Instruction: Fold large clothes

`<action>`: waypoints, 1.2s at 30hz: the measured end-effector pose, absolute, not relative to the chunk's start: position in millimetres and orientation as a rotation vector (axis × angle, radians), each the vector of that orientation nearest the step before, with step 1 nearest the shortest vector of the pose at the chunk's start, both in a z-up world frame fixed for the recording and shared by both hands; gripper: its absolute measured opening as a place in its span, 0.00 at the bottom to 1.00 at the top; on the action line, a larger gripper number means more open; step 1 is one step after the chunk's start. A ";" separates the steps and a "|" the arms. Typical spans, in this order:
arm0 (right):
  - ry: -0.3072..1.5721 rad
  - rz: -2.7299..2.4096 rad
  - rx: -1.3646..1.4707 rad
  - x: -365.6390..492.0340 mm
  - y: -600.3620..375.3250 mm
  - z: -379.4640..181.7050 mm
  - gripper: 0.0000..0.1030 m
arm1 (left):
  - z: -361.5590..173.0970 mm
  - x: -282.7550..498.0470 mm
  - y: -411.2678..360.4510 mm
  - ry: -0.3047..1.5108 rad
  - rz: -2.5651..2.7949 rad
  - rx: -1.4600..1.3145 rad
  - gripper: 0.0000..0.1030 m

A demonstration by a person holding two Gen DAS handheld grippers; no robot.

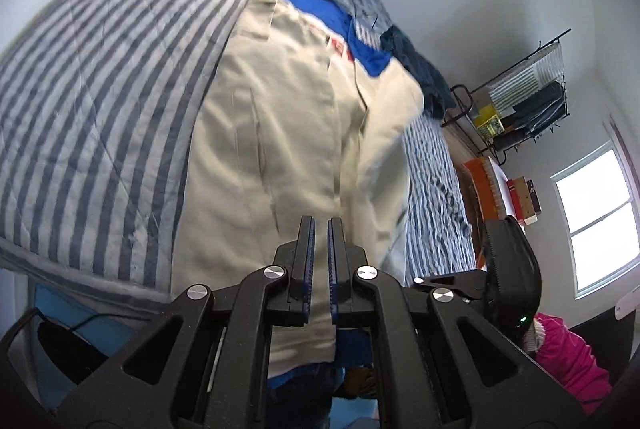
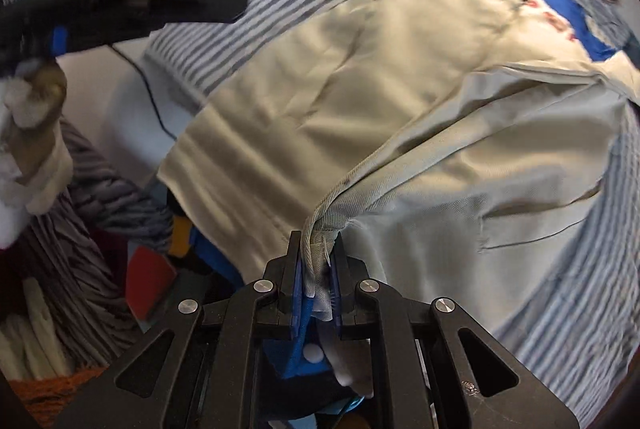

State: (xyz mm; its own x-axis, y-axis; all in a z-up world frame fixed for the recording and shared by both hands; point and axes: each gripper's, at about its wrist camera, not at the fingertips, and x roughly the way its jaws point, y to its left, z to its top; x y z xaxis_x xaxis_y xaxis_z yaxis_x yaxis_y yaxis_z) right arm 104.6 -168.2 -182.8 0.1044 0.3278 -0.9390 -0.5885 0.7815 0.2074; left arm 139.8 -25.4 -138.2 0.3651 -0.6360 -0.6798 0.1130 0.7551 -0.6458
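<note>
Left wrist view: beige garment (image 1: 296, 117) spread lengthwise over striped bedding (image 1: 104, 101), blue yoke at far end, mostly flat, no tidy fold yet. Left gripper (image 1: 321, 229) with narrow gap between its jaws, nothing pinched.

Right wrist view: right gripper (image 2: 319, 249) clamped on garment's seamed edge (image 2: 344, 189), drawing one side over the rest. Folding early, most remaining.

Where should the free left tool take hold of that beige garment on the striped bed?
At the near hem of the beige garment, coming in from the bed's near edge: the hem overhangs there, so pads fit around it. The right tool already pinches a bunched corner.
</note>
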 end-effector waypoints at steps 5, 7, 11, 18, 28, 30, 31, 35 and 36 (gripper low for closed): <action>1.307 0.741 -0.145 103.8 -180.9 -182.2 0.16 | -151.1 134.9 -39.6 1.141 -0.541 -0.559 0.45; 1.308 0.760 -0.076 102.3 -194.9 -173.5 0.22 | -156.8 131.6 -51.4 1.167 -0.566 -0.540 0.45; 1.249 0.778 0.016 91.0 -229.9 -147.7 0.24 | -162.3 126.7 -69.4 1.198 -0.611 -0.510 0.45; 1.153 0.672 0.118 72.2 -306.7 -104.4 0.37 | -169.3 111.8 -99.2 1.231 -0.620 -0.417 0.49; 1.085 0.477 0.177 108.9 -375.6 -83.3 0.54 | -190.3 101.1 -122.8 1.291 -0.650 -0.309 0.26; 1.089 0.473 0.208 119.9 -374.7 -93.5 0.54 | -189.4 99.2 -122.1 1.283 -0.649 -0.298 0.20; 1.088 0.469 0.210 128.7 -375.6 -97.4 0.54 | -188.3 99.1 -121.0 1.281 -0.654 -0.307 0.16; 1.087 0.427 0.256 170.3 -377.9 -116.1 0.54 | -178.0 95.8 -120.0 1.258 -0.691 -0.322 0.14; 1.086 0.419 0.272 180.4 -382.1 -118.5 0.54 | -174.7 93.4 -121.7 1.246 -0.703 -0.308 0.14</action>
